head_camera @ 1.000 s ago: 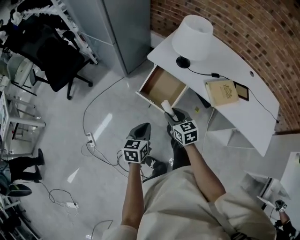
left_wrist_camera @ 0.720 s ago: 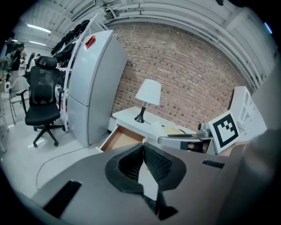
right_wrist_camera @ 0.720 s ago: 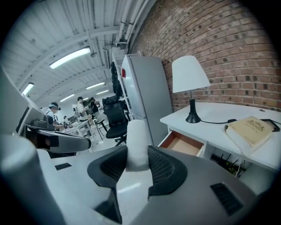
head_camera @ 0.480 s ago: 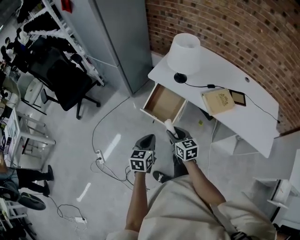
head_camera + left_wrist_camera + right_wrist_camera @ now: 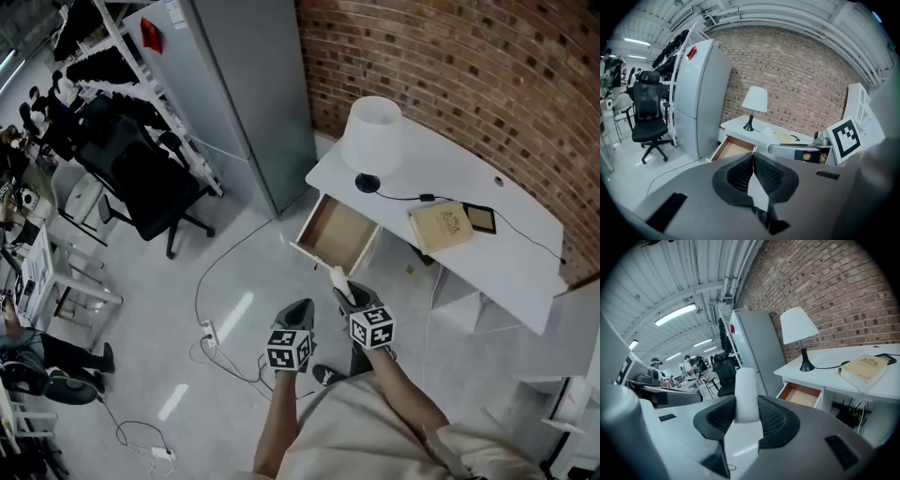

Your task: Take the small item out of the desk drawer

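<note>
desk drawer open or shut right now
Open: the drawer stands pulled out from under the white desk, its bare wooden bottom showing from above. The right gripper holds the small white item.

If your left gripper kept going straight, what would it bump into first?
Probably the open wooden drawer of the white desk: the left gripper aims at it. Depth is unclear, so the grey floor might come first.
</note>
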